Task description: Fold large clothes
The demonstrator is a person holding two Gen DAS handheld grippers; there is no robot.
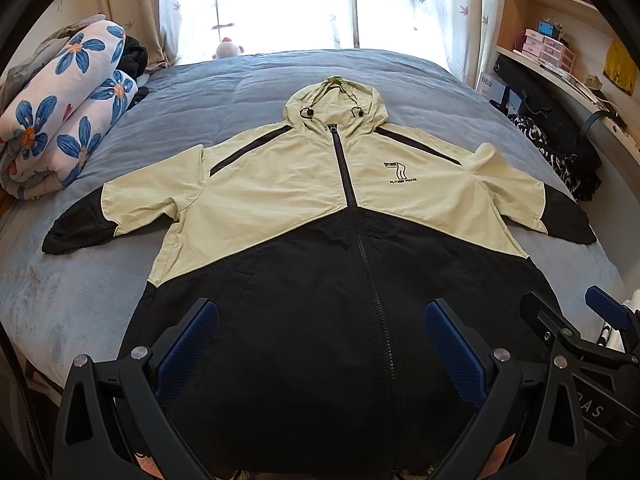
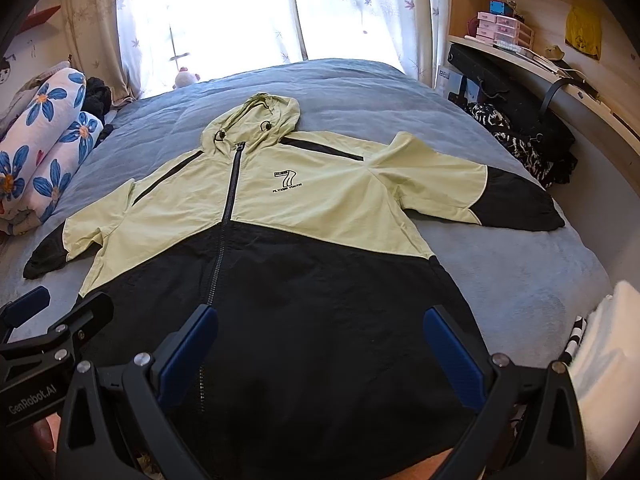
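Lying ahead of both claws and filling most of each view: a bed [image 1: 120, 288] with a grey-blue cover. Spreading flat on it, front side up, just beyond the fingertips: a large jacket [image 1: 280, 184], pale green above and black below, zipper closed, both sleeves stretching out to the sides, hood pointing away toward the bright window [image 1: 280, 4]. Sitting far to the left of the claws, at the bed's edge: a rolled blanket [image 1: 68, 112] with blue flowers. Standing far to the right: wooden shelves [image 1: 560, 20] with small boxes, and a dark pile of things under them.

Hovering over the black lower part of the jacket, near the hem: the left claw [image 1: 320, 344], fingers spread wide, holding nothing. Hovering just beside it, on its right, over the same black part: the right claw [image 2: 320, 344], also spread wide and holding nothing. Showing at the right edge of the left view: the right claw's blue pads [image 1: 604, 308]. Sitting far ahead near the window: a small plush toy [image 1: 229, 49].
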